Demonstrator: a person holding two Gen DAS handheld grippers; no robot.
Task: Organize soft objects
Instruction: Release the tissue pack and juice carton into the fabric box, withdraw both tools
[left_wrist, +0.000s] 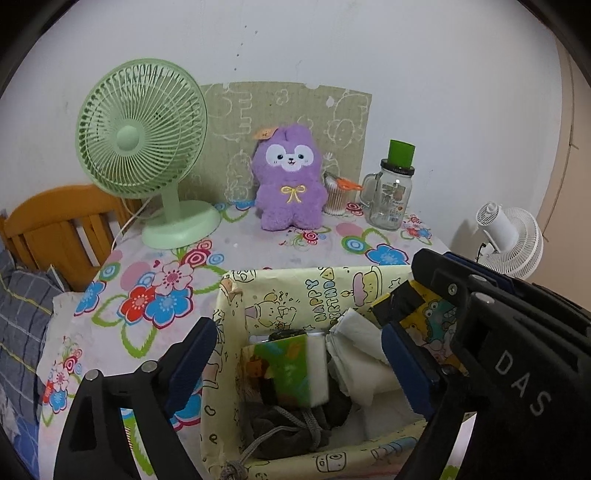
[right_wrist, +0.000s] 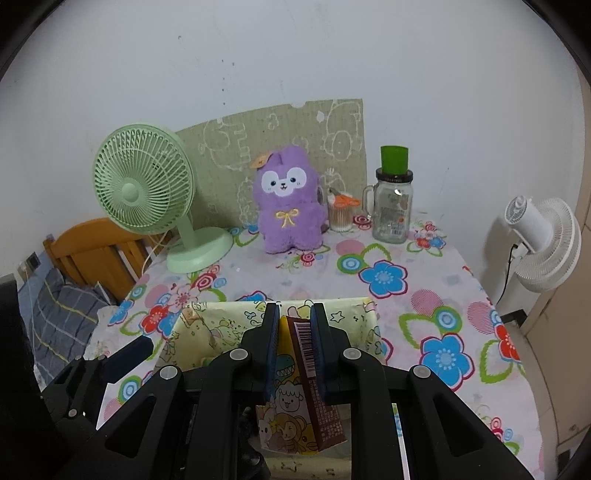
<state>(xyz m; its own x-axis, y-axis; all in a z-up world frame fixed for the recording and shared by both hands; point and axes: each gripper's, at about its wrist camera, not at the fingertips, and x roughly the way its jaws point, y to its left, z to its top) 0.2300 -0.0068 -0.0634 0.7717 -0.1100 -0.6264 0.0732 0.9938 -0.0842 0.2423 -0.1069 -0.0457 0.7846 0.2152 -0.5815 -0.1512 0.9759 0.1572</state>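
A yellow cartoon-print box (left_wrist: 295, 291) stands at the table's near edge, holding a green tissue pack (left_wrist: 291, 365), white tissues (left_wrist: 354, 343) and a grey drawstring pouch (left_wrist: 291, 424). My left gripper (left_wrist: 295, 369) is open, its fingers astride the box's inside, above the green pack. My right gripper (right_wrist: 293, 354) is shut on a yellow cartoon tissue pack (right_wrist: 295, 406) and holds it over the box (right_wrist: 207, 325); it also shows in the left wrist view (left_wrist: 432, 317). A purple plush rabbit (left_wrist: 290, 177) sits upright at the back of the table, also in the right wrist view (right_wrist: 288, 206).
A green desk fan (left_wrist: 140, 147) stands back left. A glass mug jar with green cup (left_wrist: 393, 192) and a cotton-swab pot (left_wrist: 336, 195) stand back right. A cardboard sheet (left_wrist: 288, 110) leans on the wall. A white fan (right_wrist: 543, 240) and wooden headboard (left_wrist: 62, 221) flank the table.
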